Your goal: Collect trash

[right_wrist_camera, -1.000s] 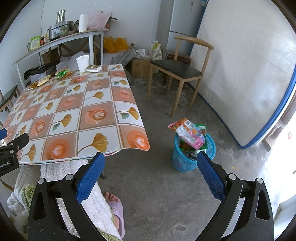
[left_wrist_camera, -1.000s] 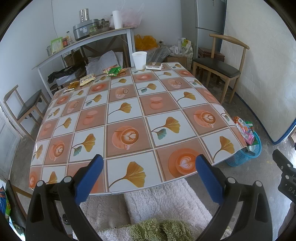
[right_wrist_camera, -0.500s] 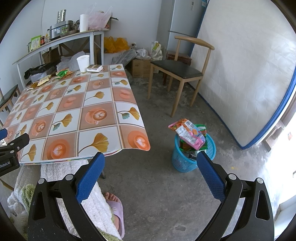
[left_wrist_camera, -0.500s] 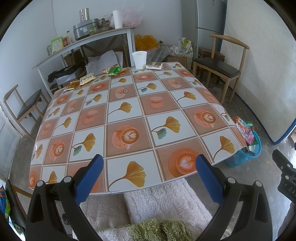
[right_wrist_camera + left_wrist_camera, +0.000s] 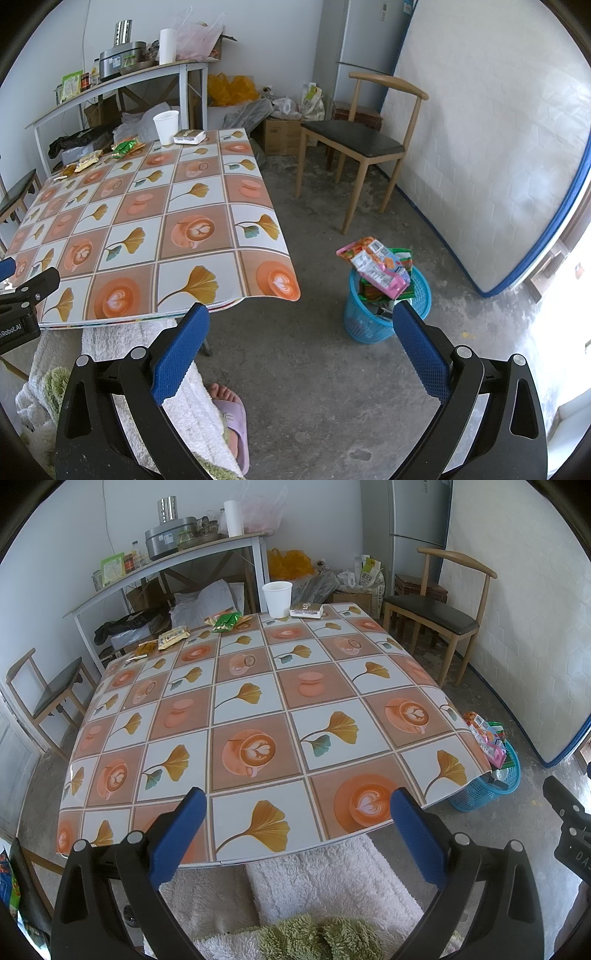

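My left gripper (image 5: pixel 295 797) is open and empty over the near edge of the patterned table (image 5: pixel 258 709). My right gripper (image 5: pixel 301 314) is open and empty, above the floor to the table's right. At the table's far edge lie trash items: a white paper cup (image 5: pixel 277 599), a small flat box (image 5: pixel 306 610), a green wrapper (image 5: pixel 227 621) and yellow snack wrappers (image 5: pixel 171 638). A blue trash basket (image 5: pixel 384 306) stuffed with colourful packets (image 5: pixel 376 269) stands on the floor to the table's right; it also shows in the left wrist view (image 5: pixel 487 786).
A wooden chair (image 5: pixel 354 147) stands beyond the basket, and another chair (image 5: pixel 51 694) left of the table. A cluttered shelf (image 5: pixel 177 557) runs behind the table. A white mattress (image 5: pixel 498 147) leans on the right wall. A sandalled foot (image 5: pixel 229 413) is below my right gripper.
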The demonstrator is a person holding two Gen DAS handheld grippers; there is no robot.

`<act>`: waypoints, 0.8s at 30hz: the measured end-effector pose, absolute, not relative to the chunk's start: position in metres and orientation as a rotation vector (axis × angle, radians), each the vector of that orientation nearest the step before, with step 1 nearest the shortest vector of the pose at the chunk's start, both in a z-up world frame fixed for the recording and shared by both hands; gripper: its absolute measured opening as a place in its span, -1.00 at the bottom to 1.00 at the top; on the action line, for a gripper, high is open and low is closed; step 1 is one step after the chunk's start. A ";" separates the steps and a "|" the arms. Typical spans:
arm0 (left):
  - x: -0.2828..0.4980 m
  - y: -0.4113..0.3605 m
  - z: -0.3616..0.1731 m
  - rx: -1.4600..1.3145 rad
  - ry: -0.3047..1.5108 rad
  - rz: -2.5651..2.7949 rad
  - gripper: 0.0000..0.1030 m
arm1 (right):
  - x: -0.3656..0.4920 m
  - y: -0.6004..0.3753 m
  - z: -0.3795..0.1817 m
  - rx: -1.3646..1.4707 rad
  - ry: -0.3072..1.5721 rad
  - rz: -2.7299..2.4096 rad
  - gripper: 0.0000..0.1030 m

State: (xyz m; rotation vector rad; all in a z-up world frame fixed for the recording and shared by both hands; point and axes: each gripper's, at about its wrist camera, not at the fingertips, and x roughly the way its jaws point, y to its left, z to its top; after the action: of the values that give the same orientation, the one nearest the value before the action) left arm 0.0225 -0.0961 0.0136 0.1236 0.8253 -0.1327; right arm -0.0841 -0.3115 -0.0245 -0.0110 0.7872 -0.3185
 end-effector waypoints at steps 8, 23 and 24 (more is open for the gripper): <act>0.023 -0.095 0.014 0.123 0.824 -0.133 0.89 | -0.084 -0.311 -0.025 -0.012 0.786 -0.319 0.86; 0.023 -0.094 0.014 0.122 0.824 -0.135 0.89 | -0.082 -0.311 -0.020 -0.016 0.781 -0.316 0.86; 0.023 -0.095 0.014 0.122 0.824 -0.134 0.89 | -0.082 -0.311 -0.020 -0.016 0.781 -0.316 0.86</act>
State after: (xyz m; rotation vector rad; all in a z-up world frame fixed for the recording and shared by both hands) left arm 0.0226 -0.0954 0.0140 0.1224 0.8236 -0.1344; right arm -0.0823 -0.3110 -0.0200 -0.0161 0.7806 -0.3158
